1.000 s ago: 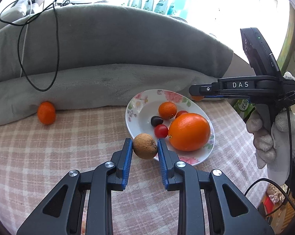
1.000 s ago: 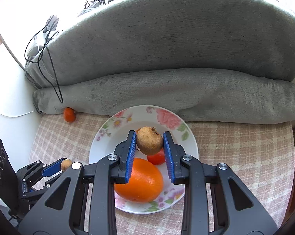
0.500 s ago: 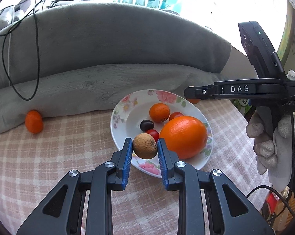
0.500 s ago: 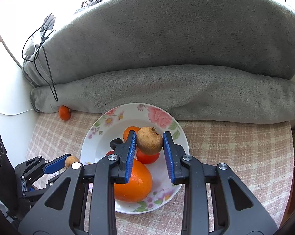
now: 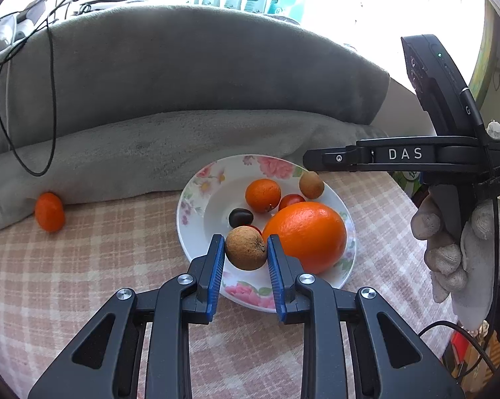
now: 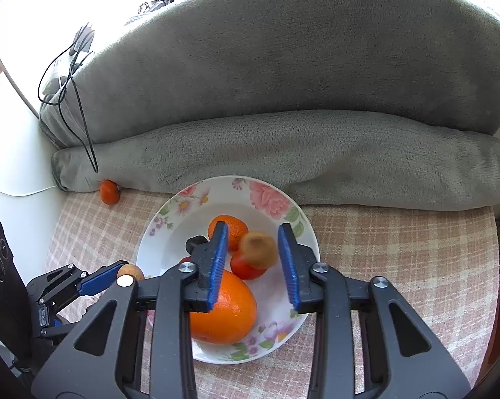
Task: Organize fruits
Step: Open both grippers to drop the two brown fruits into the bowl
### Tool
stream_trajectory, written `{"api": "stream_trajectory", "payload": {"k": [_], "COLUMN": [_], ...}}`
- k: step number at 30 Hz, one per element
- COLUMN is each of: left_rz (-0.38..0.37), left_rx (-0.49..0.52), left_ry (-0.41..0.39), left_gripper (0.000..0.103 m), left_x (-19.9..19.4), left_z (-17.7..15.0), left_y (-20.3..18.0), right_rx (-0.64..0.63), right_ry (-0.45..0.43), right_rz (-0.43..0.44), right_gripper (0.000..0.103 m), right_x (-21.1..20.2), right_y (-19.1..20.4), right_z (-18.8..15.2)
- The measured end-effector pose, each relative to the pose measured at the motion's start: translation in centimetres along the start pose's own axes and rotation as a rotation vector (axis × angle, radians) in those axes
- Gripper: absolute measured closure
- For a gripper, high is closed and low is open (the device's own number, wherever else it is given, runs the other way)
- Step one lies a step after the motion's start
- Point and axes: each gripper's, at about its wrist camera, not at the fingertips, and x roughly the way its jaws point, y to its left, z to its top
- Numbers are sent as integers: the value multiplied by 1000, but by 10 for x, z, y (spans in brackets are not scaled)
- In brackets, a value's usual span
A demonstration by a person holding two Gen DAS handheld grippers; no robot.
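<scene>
Two small brown fruits (image 5: 246, 248) are in play: one round, rough-skinned and probably light and firm is clenched across its middle by the left tool (image 5: 246, 259) above the near rim of the floral plate (image 5: 196, 206); the other (image 6: 258, 249), blurred, sits free between the right tool's (image 6: 253, 262) opening jaws, over the plate. Likely dry rather than slippery, such fruit suits a gentle hold at its widest part. On the glossy plate lie a large orange (image 5: 304, 236), a mandarin (image 5: 262, 195), tomatoes and a dark fruit; another mandarin (image 5: 49, 211) rests on the checked desk (image 5: 83, 266) against grey fleece

A grey blanket (image 6: 283, 83) lies rolled along the checked tablecloth (image 5: 67, 266), black cable (image 5: 52, 99) draped over it.
</scene>
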Motion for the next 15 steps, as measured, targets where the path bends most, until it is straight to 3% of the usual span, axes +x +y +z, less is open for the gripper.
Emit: {"api": "stream_trajectory", "payload": {"k": [2,3,6,9,12,15], "left_rz": [5,8,10,16,24,28], "left_rx": [1,2,0,5,16,16], "left_ry": [-2,-5,-12,-21,-33,-39], "left_gripper": [75,67,59,46,34,32], "left_x": [-1,-2,-4,-6,-9,-11], "left_z": [0,0,1,1,2,3], "left_y": [0,0,0,-1,-3,-2], "right_rx": [-2,-4,-7,-13,-20,-23], "right_ry": [-8,-10,-13,-34,-48,-63], "right_rz": [-1,-5,-3,-6,-5,-1], "right_gripper": [42,42,39,24,18,14], "right_x": [-1,-1,-2,-4,-8,-11], "right_y": [0,1,2,3,6,7], "right_z": [0,0,0,0,1,2]}}
